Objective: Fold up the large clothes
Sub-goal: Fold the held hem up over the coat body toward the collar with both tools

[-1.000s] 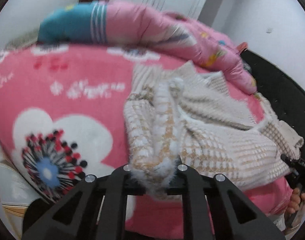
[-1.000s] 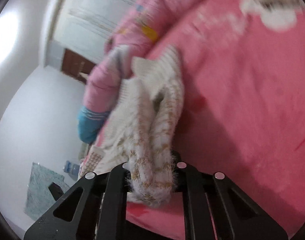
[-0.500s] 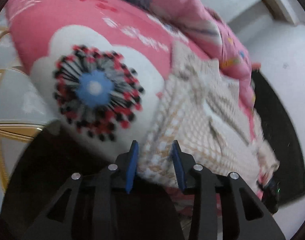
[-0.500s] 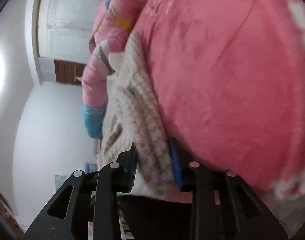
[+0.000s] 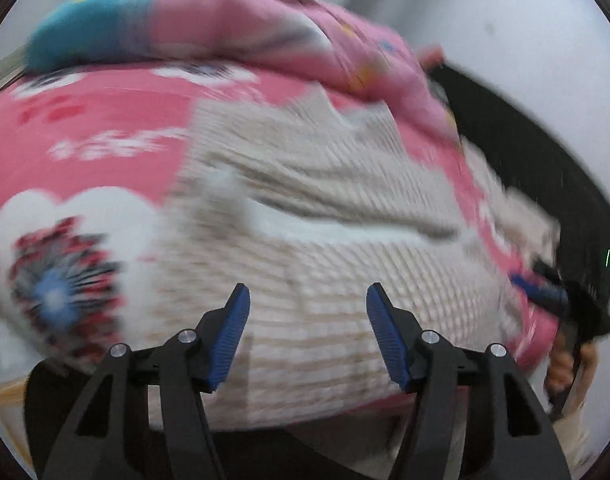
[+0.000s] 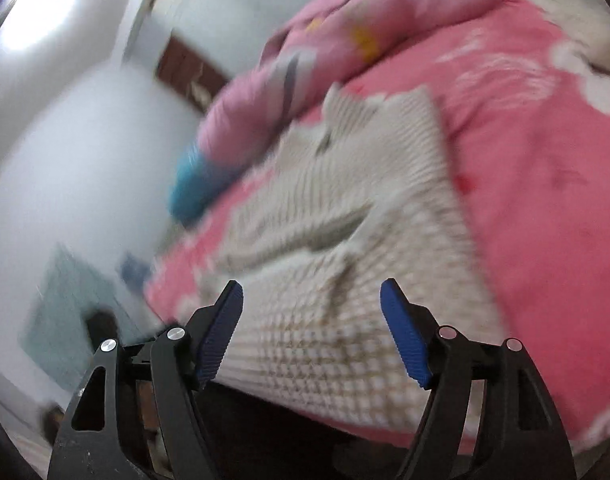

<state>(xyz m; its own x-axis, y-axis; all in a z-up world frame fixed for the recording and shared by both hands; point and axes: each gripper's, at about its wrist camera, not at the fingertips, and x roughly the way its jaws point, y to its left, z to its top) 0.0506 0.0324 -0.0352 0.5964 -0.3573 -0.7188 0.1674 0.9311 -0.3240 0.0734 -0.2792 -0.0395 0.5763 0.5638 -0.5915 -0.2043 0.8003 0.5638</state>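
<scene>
Nearest in each wrist view are the blue pads, and both pairs are spreading: the left gripper point(image 5: 307, 330) and the right gripper point(image 6: 311, 330) have their jaws opening, nothing pinched between them, the near hem of the sweater point(image 5: 305, 240) lying just past the fingertips. So this looks like the release that ends a spreading or laying-out step, with the sweater flat on the pink bed point(image 5: 97, 120). In the left view the right gripper point(image 5: 541, 292) shows at the sweater's far side edge. Next, I judge, calls for a fresh grasp on a sleeve or side edge to bring it across the body. Beyond the sweater lies a rolled pink quilt point(image 5: 245, 20). No containers are in view.
</scene>
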